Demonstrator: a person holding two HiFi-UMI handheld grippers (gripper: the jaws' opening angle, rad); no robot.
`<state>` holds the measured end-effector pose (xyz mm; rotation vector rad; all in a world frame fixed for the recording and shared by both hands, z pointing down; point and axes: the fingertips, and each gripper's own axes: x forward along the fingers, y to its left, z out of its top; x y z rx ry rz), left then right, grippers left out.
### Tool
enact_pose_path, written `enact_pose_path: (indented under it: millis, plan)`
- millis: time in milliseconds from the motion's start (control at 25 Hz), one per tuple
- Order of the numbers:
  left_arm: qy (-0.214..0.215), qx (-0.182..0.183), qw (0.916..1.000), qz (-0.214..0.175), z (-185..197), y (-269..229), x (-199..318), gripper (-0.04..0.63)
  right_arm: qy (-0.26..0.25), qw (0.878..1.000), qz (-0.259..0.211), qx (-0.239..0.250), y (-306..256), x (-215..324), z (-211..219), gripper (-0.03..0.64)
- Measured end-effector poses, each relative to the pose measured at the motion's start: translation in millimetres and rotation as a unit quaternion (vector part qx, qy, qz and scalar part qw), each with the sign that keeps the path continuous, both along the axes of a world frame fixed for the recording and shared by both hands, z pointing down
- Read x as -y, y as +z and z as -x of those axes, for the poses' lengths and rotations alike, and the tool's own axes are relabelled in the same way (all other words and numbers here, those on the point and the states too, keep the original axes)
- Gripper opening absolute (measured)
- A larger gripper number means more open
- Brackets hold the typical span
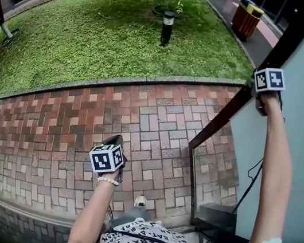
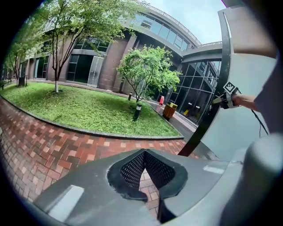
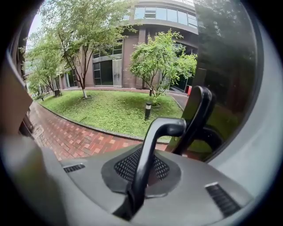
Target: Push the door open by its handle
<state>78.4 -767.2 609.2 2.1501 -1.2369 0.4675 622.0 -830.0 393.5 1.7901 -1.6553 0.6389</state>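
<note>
A glass door with a dark frame [image 1: 229,111] stands swung outward at the right, over the brick paving. My right gripper [image 1: 256,91] is raised to the door's edge, and its marker cube [image 1: 269,79] faces the head view. In the right gripper view the black curved door handle [image 3: 148,163] runs between the jaws of the right gripper [image 3: 147,149], which is shut on it. A second dark handle shape [image 3: 196,114] shows beyond it at the glass. My left gripper [image 1: 115,139] hangs low over the bricks, shut, with nothing in it [image 2: 143,152].
Red brick paving [image 1: 69,127] lies ahead, edged by a kerb and a lawn [image 1: 97,33]. On the grass stand a short bollard lamp [image 1: 167,27] and trees; an orange bin [image 1: 247,18] is at the far path. The door's lower frame [image 1: 206,212] is by my feet.
</note>
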Motion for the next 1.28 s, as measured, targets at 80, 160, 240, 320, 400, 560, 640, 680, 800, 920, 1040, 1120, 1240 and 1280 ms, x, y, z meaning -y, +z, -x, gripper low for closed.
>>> enact_pose_path:
  millis: [80, 160, 240, 320, 400, 560, 640, 680, 800, 920, 1040, 1120, 1240, 1280]
  plan:
    - [0.003, -0.002, 1.0000, 0.001, -3.4, -0.4, -0.7, -0.009, -0.004, 1.000, 0.002, 0.000, 0.4, 1.6, 4.3, 0.000]
    - [0.005, -0.001, 1.0000, 0.004, -5.3, 0.4, -2.9, -0.009, -0.007, 1.000, -0.003, 0.013, -0.1, 2.2, 10.0, 0.000]
    - [0.007, 0.000, 1.0000, 0.004, -7.6, 0.0, -5.0, -0.009, -0.007, 1.000, -0.004, 0.014, -0.6, 1.6, 13.1, 0.002]
    - [0.009, -0.001, 1.0000, 0.002, -8.8, -2.0, -7.0, -0.009, -0.006, 1.000, -0.001, 0.005, -0.6, 1.2, 14.8, 0.002]
    - [0.007, -0.001, 1.0000, 0.001, -7.0, -3.1, -8.3, -0.009, -0.006, 1.000, 0.001, -0.003, -0.3, 2.2, 15.8, 0.002]
    - [0.002, -0.002, 1.0000, 0.001, 1.0, -2.7, -9.4, -0.009, 0.006, 1.000, -0.001, -0.015, 0.4, 3.8, 12.2, 0.002]
    - [0.001, -0.001, 1.0000, -0.001, 5.6, -4.7, -11.4, -0.009, 0.015, 1.000, -0.008, -0.003, -2.0, 4.5, 13.2, 0.003]
    - [0.000, 0.000, 1.0000, -0.002, 7.5, -6.6, -13.4, -0.009, 0.015, 1.000, -0.012, 0.004, -4.7, 2.8, 15.8, 0.033]
    - [-0.002, 0.002, 1.0000, -0.009, 12.7, -12.9, -21.1, -0.009, 0.006, 0.999, -0.029, -0.014, -22.1, -12.4, 24.3, 0.242]
    - [-0.006, -0.001, 0.9999, -0.015, 14.8, -19.3, -32.3, -0.009, 0.013, 0.994, -0.091, -0.067, -66.7, -34.9, 31.3, 0.241]
    - [-0.002, -0.006, 0.9996, -0.027, 9.5, -31.2, -55.6, -0.009, -0.016, 0.982, -0.179, -0.055, -118.6, -65.7, 70.5, 0.116]
    - [0.002, -0.009, 0.9992, -0.039, 7.4, -39.2, -77.5, -0.009, -0.054, 0.975, -0.213, -0.033, -139.7, -91.7, 108.2, 0.005]
    - [-0.002, -0.017, 0.9984, -0.054, 11.2, -51.9, -118.7, -0.009, -0.102, 0.966, -0.238, -0.011, -155.7, -139.5, 165.1, 0.006]
    - [-0.003, -0.021, 0.9981, -0.058, 12.5, -57.7, -136.4, -0.009, -0.116, 0.963, -0.245, -0.003, -157.5, -158.2, 183.4, 0.006]
